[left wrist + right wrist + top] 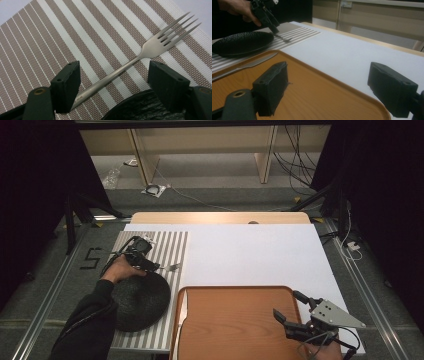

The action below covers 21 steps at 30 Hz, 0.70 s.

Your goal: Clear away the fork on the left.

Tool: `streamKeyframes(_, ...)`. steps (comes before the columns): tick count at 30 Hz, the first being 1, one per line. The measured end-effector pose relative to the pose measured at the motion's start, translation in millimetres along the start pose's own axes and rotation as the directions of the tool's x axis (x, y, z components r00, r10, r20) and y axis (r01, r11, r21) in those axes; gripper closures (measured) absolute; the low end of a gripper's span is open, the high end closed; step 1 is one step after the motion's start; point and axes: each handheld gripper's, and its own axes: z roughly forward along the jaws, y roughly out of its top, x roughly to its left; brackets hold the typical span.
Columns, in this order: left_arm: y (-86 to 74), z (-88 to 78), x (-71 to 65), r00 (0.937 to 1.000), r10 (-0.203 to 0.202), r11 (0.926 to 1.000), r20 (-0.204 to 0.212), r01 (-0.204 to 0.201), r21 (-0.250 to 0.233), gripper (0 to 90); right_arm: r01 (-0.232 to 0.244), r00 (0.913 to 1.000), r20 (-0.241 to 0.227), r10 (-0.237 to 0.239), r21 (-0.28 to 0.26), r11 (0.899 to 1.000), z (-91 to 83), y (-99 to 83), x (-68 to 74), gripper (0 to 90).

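- Between the wide-open jaws of the left gripper point(113, 82) lies the fork point(140, 56), flat on the striped mat point(50, 37) just beside the plate point(147, 107).
- Its handle crosses the gap on a slant, tines pointing up and away, no pad touching it.
- Far off over the tray point(235, 320), the right gripper point(292, 307) hangs wide and empty; the left is nearer.

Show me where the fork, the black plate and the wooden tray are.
fork point(117, 71): left gripper view, middle of its handle.
black plate point(142, 302): high view, centre of its surface.
wooden tray point(235, 322): high view, bare floor.
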Motion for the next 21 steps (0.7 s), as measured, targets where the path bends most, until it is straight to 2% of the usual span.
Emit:
streamKeyframes(3, -0.6, 2.9, 3.7, 1.0000, -0.004, 0.9998, -0.005, 0.004, 0.019, 27.8, -0.001, 1.0000, -0.001, 0.001, 0.001, 1.000, -0.1, -0.1, 0.0, 17.5)
streamKeyframes(7, -1.1, 5.6, 8.7, 0.9998, -0.017, 0.9990, 0.011, 0.017, 0.040, 31.1, -0.002, 1.0000, 0.000, 0.002, -0.002, 1.000, 0.3, -0.1, 0.3, 17.5)
streamKeyframes(11, -1.8, 9.6, 11.7, 0.9998, -0.017, 0.9981, 0.004, 0.017, 0.059, 31.3, 0.001, 1.0000, -0.001, -0.001, 0.006, 1.000, 0.2, -0.1, 0.3, 17.5)
streamKeyframes(18, -0.6, 13.3, 12.0, 0.9999, 0.015, 0.9962, 0.003, -0.015, 0.085, 33.9, 0.001, 1.0000, 0.001, -0.001, 0.001, 1.000, 0.6, -0.2, 0.1, 17.5)
streamKeyframes(21, 1.6, 13.8, 12.7, 0.9995, 0.029, 0.9950, 0.015, -0.030, 0.096, 36.4, 0.001, 1.0000, -0.001, -0.001, 0.006, 1.000, 0.2, -0.1, 0.6, 17.5)
